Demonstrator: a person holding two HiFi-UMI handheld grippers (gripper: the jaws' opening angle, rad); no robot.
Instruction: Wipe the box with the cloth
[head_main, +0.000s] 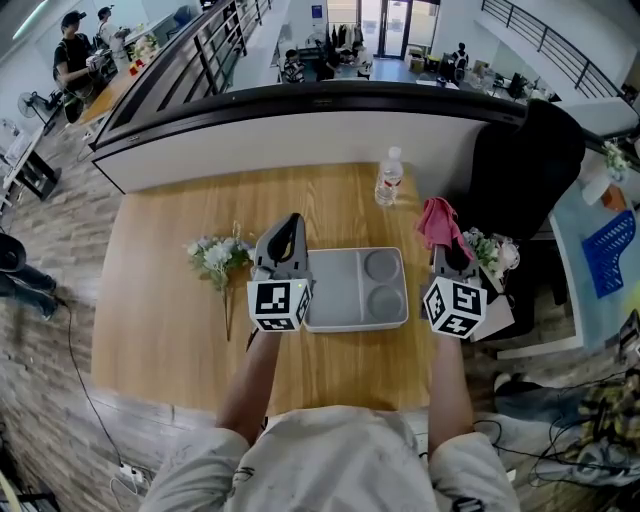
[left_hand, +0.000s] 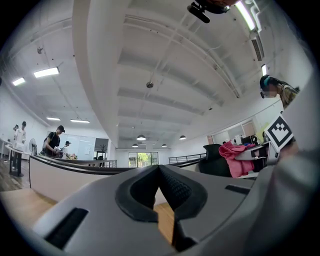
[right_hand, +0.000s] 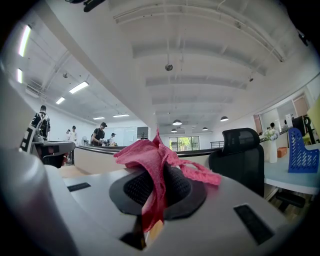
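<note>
- On the wooden tabletop (head_main: 160, 320) lies a grey box (head_main: 335, 288), a shallow open tray. It has one large section on its left and two round hollows on its right.
- The left hand-held gripper (head_main: 292, 226) shows at the box's left edge in the head view. Its marker cube (head_main: 280, 305) overlaps the box's near left corner.
- In the left gripper view the two dark pads meet at their tips. Only a narrow wedge opens below them, showing bare wood, and nothing is held between them.
- The right hand-held gripper (head_main: 450, 256) is to the right of the box, apart from it and near the tabletop's right edge.
- Its jaws are clamped on a pink cloth (right_hand: 152, 167). The cloth bunches up above the pads, and a strip of it hangs down through the gap between them.
- In the head view the cloth rises as a crumpled tuft beyond the right hand-held gripper. It is clear of the box and not touching it.
- A clear water bottle (head_main: 388, 178) stands upright behind the box, near the far edge of the tabletop.
- A small bunch of pale flowers (head_main: 218, 256) lies to the left of the left hand-held gripper, its stems pointing toward the person.
- A black office chair (head_main: 525, 160) stands off the tabletop's far right corner.
- Both gripper views look level across the room toward a long curved counter (head_main: 300, 125), with people standing behind it in the distance.
</note>
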